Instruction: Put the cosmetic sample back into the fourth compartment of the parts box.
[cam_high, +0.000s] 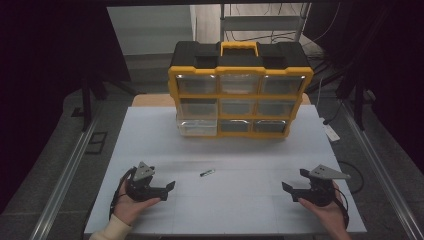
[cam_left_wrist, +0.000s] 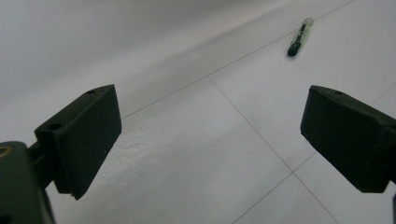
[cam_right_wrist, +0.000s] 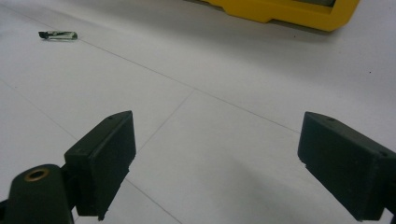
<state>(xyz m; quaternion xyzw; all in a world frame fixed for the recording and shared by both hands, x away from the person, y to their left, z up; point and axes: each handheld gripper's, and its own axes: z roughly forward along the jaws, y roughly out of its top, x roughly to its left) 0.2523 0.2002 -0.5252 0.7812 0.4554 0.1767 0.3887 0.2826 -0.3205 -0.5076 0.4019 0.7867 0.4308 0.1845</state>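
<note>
White table (cam_high: 165, 130) bare around small vial (cam_high: 207, 173); both tongs gape, well apart.

Small vial (cam_high: 207, 173): slim, clear cylinder with a greenish tint and a black cap at one end. Lies flat on its side on the white table top (cam_high: 240, 150), not upright. Position: near the middle of the table, in front of the yellow drawer organizer (cam_high: 240, 95) and well apart from it. In the high view the long axis runs slightly diagonal, black cap toward the lower left, clear end toward the upper right. Left gripper view shows the same vial (cam_left_wrist: 299, 37) with cap nearest the camera; right gripper view (cam_right_wrist: 58, 35) shows the cap at the left. Nothing touches it
</note>
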